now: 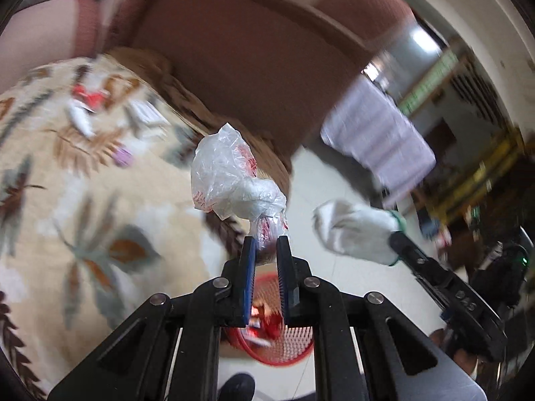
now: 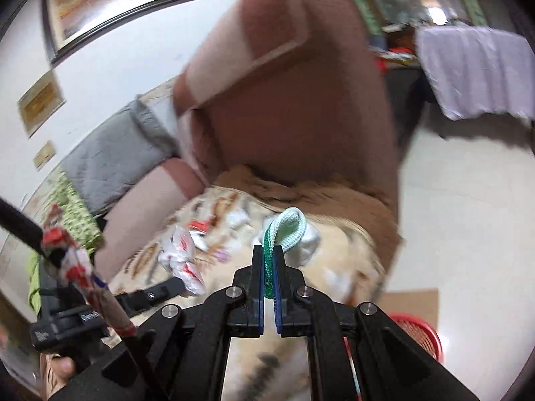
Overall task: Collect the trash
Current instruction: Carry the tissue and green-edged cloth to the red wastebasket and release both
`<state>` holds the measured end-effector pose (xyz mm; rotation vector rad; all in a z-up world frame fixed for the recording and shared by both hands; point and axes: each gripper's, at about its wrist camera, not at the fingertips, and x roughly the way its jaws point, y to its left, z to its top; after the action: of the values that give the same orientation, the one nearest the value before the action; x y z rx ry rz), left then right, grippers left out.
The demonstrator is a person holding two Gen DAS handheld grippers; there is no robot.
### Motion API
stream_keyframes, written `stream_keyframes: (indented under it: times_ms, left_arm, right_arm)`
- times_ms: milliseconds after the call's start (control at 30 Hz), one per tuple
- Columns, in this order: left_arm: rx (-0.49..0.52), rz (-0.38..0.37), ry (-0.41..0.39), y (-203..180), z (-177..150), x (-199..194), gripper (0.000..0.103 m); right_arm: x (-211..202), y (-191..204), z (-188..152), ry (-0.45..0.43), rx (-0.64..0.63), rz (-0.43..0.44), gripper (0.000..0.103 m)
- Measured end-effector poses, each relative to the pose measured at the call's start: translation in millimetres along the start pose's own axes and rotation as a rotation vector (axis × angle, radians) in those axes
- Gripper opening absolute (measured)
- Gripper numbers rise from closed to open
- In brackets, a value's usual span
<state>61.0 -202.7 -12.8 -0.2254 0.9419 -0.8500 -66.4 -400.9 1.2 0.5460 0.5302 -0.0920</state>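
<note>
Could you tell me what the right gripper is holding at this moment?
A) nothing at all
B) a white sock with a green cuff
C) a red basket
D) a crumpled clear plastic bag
B: the right gripper is shut on the green cuff of a white sock, while the plastic bag hangs from the left gripper.

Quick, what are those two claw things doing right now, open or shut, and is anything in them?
Left gripper: shut on a crumpled plastic bag.
Right gripper: shut on the green cuff of a white sock.
</note>
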Motion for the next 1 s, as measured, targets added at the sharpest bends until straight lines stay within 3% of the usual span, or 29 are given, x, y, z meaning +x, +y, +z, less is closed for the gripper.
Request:
stream_keyframes:
  times_ms: [167,367,567,1000]
  left_arm:
    - [0.068,-0.089,0.140,-24.0,-29.0,44.7,0.012]
    - [0.142,-0.102,0.235,-43.9,-54.5,68.7,0.012]
    - [0.170,-0.107,0.289,-50.4,-70.3,81.1,0.012]
    - [0.186,-0.111,0.379,-59.1,-91.7,100.4,0.017]
  right_arm:
    - [8.9,-39.1,-18.5,0.077,0.090,-0.067,0.005]
    - [16.2,-42.8,-17.7,0.089,0.096,-0.116,0.005]
    - [4.4,-45.0,-21.5,0.065,0.074,-0.151,0.005]
    - [-2.1,-70.9,-27.9,0.082,0.192,-0.222,0.006]
